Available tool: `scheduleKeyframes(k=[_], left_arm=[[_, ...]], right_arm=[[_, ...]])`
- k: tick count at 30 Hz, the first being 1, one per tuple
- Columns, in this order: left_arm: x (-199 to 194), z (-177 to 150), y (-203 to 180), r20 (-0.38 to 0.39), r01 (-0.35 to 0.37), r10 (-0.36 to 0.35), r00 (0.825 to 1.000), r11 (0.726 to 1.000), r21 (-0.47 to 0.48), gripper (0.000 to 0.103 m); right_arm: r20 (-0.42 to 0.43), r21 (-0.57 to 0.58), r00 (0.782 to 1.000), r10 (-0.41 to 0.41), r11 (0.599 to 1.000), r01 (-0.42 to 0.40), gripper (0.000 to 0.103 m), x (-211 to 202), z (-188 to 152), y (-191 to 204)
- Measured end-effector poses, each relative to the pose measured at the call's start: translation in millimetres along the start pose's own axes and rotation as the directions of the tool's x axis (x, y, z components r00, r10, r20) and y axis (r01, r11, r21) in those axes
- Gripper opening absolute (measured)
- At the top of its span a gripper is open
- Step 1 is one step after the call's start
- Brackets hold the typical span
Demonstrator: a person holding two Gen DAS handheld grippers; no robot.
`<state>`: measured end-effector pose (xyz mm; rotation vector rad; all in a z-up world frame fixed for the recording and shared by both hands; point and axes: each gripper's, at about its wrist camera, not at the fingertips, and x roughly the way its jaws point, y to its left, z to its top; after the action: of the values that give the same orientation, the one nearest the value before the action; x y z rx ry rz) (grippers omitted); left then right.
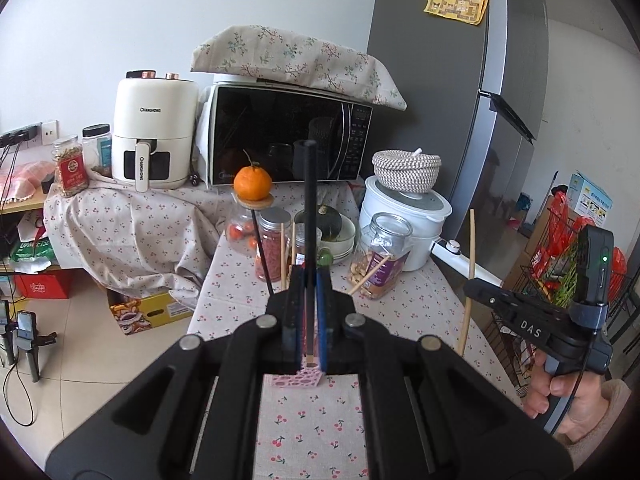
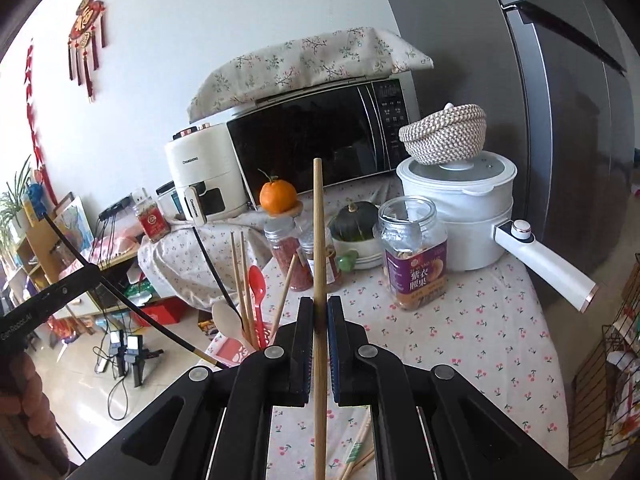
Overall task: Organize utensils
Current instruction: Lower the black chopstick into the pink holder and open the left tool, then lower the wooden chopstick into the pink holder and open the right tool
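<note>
Two grippers are clamping: your left gripper (image 1: pixel 308 280) is pinching a black chopstick (image 1: pixel 309 200) above the pink holder (image 1: pixel 298 378); your right gripper (image 2: pixel 320 312) is pinching a wooden chopstick (image 2: pixel 318 240). Both look light, stiff, slippery; you're gripping mid-shaft.

Lighting: bright, even daylight; soft shadows. Glare on glossy black microwave door (image 1: pixel 280 136). Focus sharp at centre; strong fisheye bending, dark vignetted corners.

A table (image 2: pixel 460 344) draped in a cherry-print cloth carries a white electric pot (image 2: pixel 460 216), a clear nut jar (image 2: pixel 414 252), two red-filled jars (image 2: pixel 288 256), stacked bowls (image 2: pixel 360 250) holding a dark squash, and loose chopsticks (image 2: pixel 358 452) at the near edge.
</note>
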<state>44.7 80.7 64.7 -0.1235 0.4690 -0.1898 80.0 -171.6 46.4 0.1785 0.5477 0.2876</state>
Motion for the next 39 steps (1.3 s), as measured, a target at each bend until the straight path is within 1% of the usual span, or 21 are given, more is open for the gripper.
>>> scheduleKeyframes(k=[3, 7, 9, 11, 14, 16, 19, 21, 22, 23, 24, 26, 27, 28, 29, 31, 33, 36, 38, 39], left_arm=[[5.7, -0.9, 3.6, 0.040, -0.034, 0.034, 0.999, 0.999, 0.009, 0.006], [20.0, -1.3, 9.8, 0.043, -0.049, 0.049, 0.998, 0.999, 0.006, 0.006], [30.6, -2.1, 11.9, 0.019, -0.065, 0.065, 0.998, 0.998, 0.016, 0.006], [43.9, -3.2, 15.9, -0.023, -0.066, 0.066, 0.998, 0.998, 0.013, 0.006], [64.2, -5.2, 24.9, -0.099, -0.048, 0.045, 0.994, 0.998, -0.035, 0.006], [78.0, -6.0, 30.4, -0.150, -0.027, 0.017, 0.988, 0.998, -0.063, 0.006], [96.3, -9.9, 35.5, -0.196, -0.016, -0.003, 0.981, 0.996, -0.093, 0.006], [99.9, -13.6, 37.2, -0.194, -0.018, -0.003, 0.981, 0.994, -0.109, 0.007], [99.7, -14.4, 37.4, -0.196, -0.015, -0.008, 0.981, 0.993, -0.114, 0.012], [98.2, -14.4, 37.1, -0.201, -0.010, -0.013, 0.980, 0.993, -0.114, 0.023], [95.5, -13.8, 36.9, -0.200, -0.005, -0.017, 0.980, 0.994, -0.109, 0.030], [86.5, -12.8, 36.3, -0.184, -0.008, -0.009, 0.983, 0.996, -0.091, 0.057], [83.0, -12.1, 37.4, -0.180, -0.016, 0.001, 0.984, 0.996, -0.083, 0.063], [79.0, -12.5, 38.2, -0.183, -0.030, 0.016, 0.983, 0.997, -0.077, 0.071], [76.4, -13.4, 40.2, -0.189, -0.058, 0.043, 0.981, 0.996, -0.070, 0.076], [75.3, -18.4, 47.0, -0.210, -0.138, 0.124, 0.970, 0.989, -0.051, 0.081], [78.5, -26.0, 57.3, -0.252, -0.203, 0.184, 0.950, 0.978, -0.049, 0.082], [84.1, -36.2, 71.0, -0.324, -0.235, 0.202, 0.924, 0.970, -0.064, 0.082], [83.5, -39.6, 76.3, -0.344, -0.241, 0.205, 0.916, 0.968, -0.064, 0.082], [82.2, -40.4, 77.9, -0.348, -0.241, 0.204, 0.915, 0.968, -0.066, 0.082]], right_arm=[[0.026, 0.008, 0.999, 0.019, 1.000, -0.019, 0.007, -3.0, 1.1, 1.1], [0.048, 0.010, 0.999, 0.022, 1.000, -0.022, 0.007, -3.2, -0.1, 1.0], [0.056, 0.018, 0.998, 0.019, 1.000, -0.020, 0.007, -2.9, -1.1, 1.4], [0.060, 0.031, 0.998, 0.019, 0.999, -0.021, 0.007, -1.1, -1.7, 3.0], [0.073, 0.040, 0.997, 0.007, 0.999, -0.010, 0.007, 4.7, 0.4, 11.9], [0.082, 0.041, 0.997, 0.000, 0.999, -0.003, 0.007, 10.1, 2.0, 19.6], [0.098, 0.029, 0.995, -0.020, 0.999, 0.017, 0.007, 19.4, 4.5, 32.9], [0.111, 0.028, 0.993, -0.031, 0.999, 0.028, 0.007, 27.6, 7.0, 40.9], [0.118, 0.028, 0.992, -0.036, 0.999, 0.033, 0.007, 31.9, 8.5, 44.4], [0.124, 0.030, 0.992, -0.037, 0.999, 0.034, 0.007, 36.0, 10.0, 48.3], [0.129, 0.029, 0.991, -0.037, 0.999, 0.033, 0.007, 40.3, 11.6, 52.0], [0.144, 0.022, 0.989, -0.042, 0.999, 0.040, 0.007, 48.0, 15.3, 60.1], [0.155, 0.017, 0.987, -0.046, 0.999, 0.043, 0.007, 51.4, 17.0, 64.1], [0.166, 0.014, 0.985, -0.047, 0.999, 0.046, 0.007, 54.9, 18.6, 68.1], [0.176, 0.015, 0.983, -0.050, 0.999, 0.048, 0.007, 58.4, 20.1, 71.7], [0.200, 0.019, 0.978, -0.057, 0.998, 0.055, 0.007, 65.0, 21.5, 78.2], [0.222, 0.017, 0.972, -0.070, 0.998, 0.068, 0.007, 71.8, 21.6, 86.3], [0.252, 0.009, 0.962, -0.102, 0.995, 0.103, 0.007, 82.8, 19.9, 96.1], [0.268, 0.010, 0.955, -0.127, 0.992, 0.129, 0.007, 89.2, 16.7, 99.4], [0.272, 0.015, 0.953, -0.133, 0.991, 0.134, 0.007, 92.0, 15.1, 100.5]])
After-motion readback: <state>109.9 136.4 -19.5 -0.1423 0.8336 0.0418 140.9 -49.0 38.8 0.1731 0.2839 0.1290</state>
